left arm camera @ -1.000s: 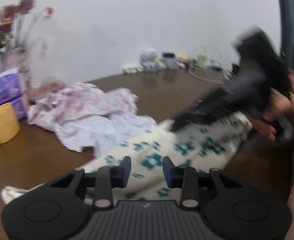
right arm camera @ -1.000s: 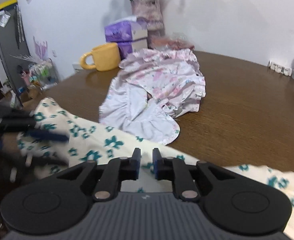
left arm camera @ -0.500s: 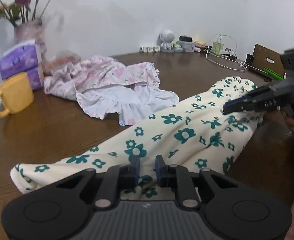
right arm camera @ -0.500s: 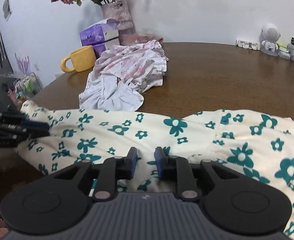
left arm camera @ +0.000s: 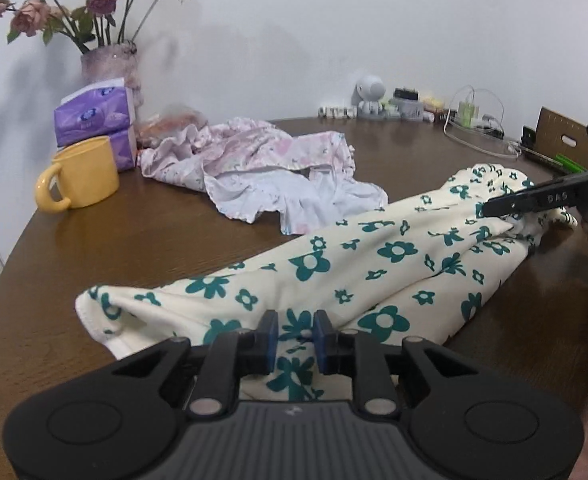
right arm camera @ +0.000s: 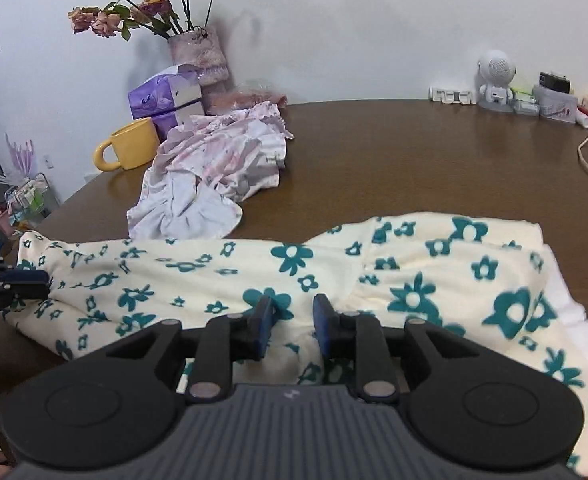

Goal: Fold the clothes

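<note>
A cream garment with teal flowers (left arm camera: 374,264) lies stretched across the brown table's near edge; it also shows in the right wrist view (right arm camera: 334,264). My left gripper (left arm camera: 295,334) sits at one end of it, fingers slightly parted with cloth between them. My right gripper (right arm camera: 293,320) sits at the other end, fingers slightly parted over cloth. The right gripper shows in the left wrist view (left arm camera: 534,200) pressing on the garment's far end. The left gripper shows at the left edge of the right wrist view (right arm camera: 10,284).
A crumpled pink-and-white garment (left arm camera: 270,168) lies further back on the table (right arm camera: 414,168). A yellow mug (left arm camera: 78,180), purple tissue packs (left arm camera: 94,116) and a flower vase (left arm camera: 110,60) stand at the left. A small robot figure (right arm camera: 494,76), cables and clutter line the wall.
Both grippers' fingers have parted from nearly shut. The flowered garment has been pulled out flatter and lowered onto the table, and both views have steadied.
</note>
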The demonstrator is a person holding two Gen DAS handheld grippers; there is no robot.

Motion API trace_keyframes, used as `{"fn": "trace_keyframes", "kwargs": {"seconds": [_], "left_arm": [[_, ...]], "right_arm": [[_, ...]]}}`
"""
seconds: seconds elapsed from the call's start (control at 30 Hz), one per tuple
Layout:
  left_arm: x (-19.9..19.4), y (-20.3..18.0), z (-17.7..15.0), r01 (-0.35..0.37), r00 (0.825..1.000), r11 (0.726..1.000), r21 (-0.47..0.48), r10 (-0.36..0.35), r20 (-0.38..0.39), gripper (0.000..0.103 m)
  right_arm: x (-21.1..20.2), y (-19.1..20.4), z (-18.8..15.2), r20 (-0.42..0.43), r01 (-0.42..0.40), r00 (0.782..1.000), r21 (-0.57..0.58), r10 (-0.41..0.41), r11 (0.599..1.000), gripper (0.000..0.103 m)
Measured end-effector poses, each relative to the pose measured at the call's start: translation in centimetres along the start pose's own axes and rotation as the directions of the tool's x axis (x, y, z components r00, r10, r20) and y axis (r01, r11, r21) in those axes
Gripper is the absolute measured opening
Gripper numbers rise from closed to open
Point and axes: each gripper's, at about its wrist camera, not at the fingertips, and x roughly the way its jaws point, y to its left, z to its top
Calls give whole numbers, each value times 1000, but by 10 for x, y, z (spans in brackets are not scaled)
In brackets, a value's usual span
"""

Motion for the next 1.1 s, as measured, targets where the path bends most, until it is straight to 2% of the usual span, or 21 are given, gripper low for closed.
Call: {"fn": "trace_keyframes", "kwargs": {"seconds": [0.13,0.17,0.2,0.23,0.27,0.3,0.37,0.43,0.5,0.57,0.67,0.77,0.87,1.0,1.07,1.1], "left_arm": [[-3,-3,3,-8,1000,1000,9,9,-6,19],[-5,-4,5,-8,1000,1000,19,8,-1,22],[-9,-5,9,-5,1000,1000,21,5,12,30],[-12,-7,14,-2,1000,1000,17,1,29,36],[-14,-10,19,-6,999,1000,18,5,47,47],[-15,-13,25,-9,998,1000,18,8,64,55],[-14,-26,38,3,996,999,44,-7,84,57],[-6,-43,53,49,994,996,79,-56,91,60],[7,-64,70,96,991,989,111,-106,86,67],[23,-87,89,145,985,979,140,-156,72,67],[56,-129,124,237,969,955,178,-245,25,67],[95,-169,155,289,957,935,206,-289,-30,67],[138,-195,174,339,940,924,178,-324,-107,66],[193,-217,189,406,900,907,112,-376,-218,64],[211,-223,194,425,886,901,90,-393,-247,64],[218,-225,195,434,878,897,81,-401,-260,64]], "right_arm": [[-18,-10,2,39,-15,999,39,13,999,25],[-27,-15,3,56,-11,998,56,8,998,28],[-36,-21,4,73,-7,997,75,1,997,31],[-49,-29,4,92,19,995,104,-28,994,38],[-62,-38,4,108,44,992,134,-58,990,43],[-73,-47,1,109,73,990,162,-92,984,44],[-92,-62,-5,96,129,984,198,-150,972,47],[-109,-74,-14,70,181,977,214,-200,960,53],[-119,-78,-23,47,200,976,166,-211,966,61],[-122,-78,-29,19,196,980,88,-198,977,77],[-122,-78,-33,-27,176,984,-44,-178,983,82],[-115,-85,-31,-76,166,981,-151,-179,975,82],[-105,-94,-29,-134,108,981,-218,-140,970,78],[-94,-107,-27,-187,22,980,-244,-69,970,69],[-90,-113,-24,-185,16,981,-229,-60,973,51],[-88,-115,-23,-183,14,982,-222,-55,975,45]]}}
